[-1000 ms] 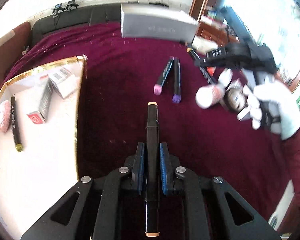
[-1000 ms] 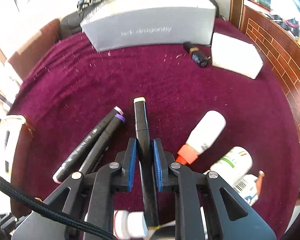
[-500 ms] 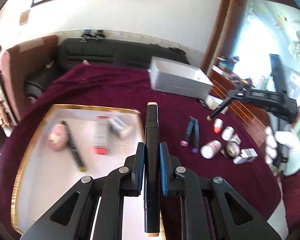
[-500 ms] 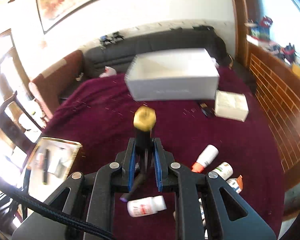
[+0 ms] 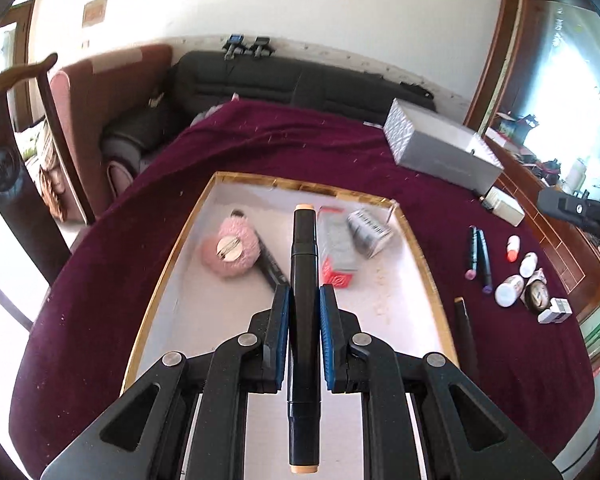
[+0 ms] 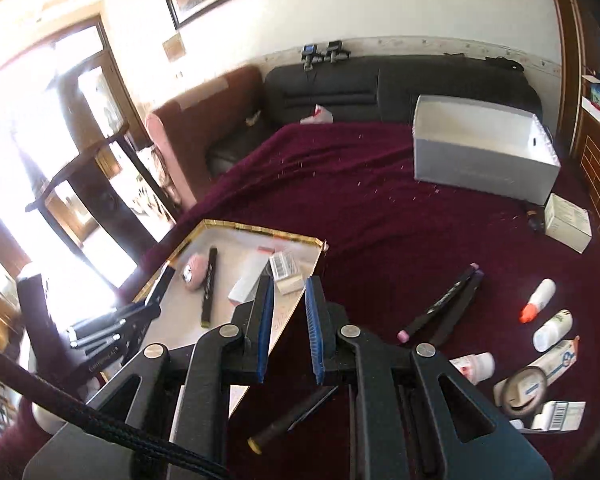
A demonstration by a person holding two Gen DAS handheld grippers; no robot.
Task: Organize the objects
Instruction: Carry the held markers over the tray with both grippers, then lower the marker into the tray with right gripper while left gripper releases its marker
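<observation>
My left gripper (image 5: 304,292) is shut on a black marker with tan ends (image 5: 303,264) and holds it above the gold-rimmed white tray (image 5: 172,248). The tray holds a pink puff (image 5: 230,249), a black pen, and small boxes (image 5: 338,248). My right gripper (image 6: 289,288) is open and empty, above the tray's right edge (image 6: 320,254). A black marker with a yellow end (image 6: 292,420) lies on the maroon cloth below it, also seen in the left wrist view (image 5: 466,332). Two more markers (image 6: 444,304) lie on the cloth to the right.
A grey box (image 6: 484,160) stands at the back right, with a white carton (image 6: 568,222) near it. Small bottles and tubes (image 6: 540,336) lie at the right edge. A dark sofa (image 6: 380,84) and a wooden chair (image 5: 16,140) stand beyond the table.
My left gripper has carried its marker left, over the tray. My right gripper has opened and let go of its marker, which now lies on the cloth beside the tray.
</observation>
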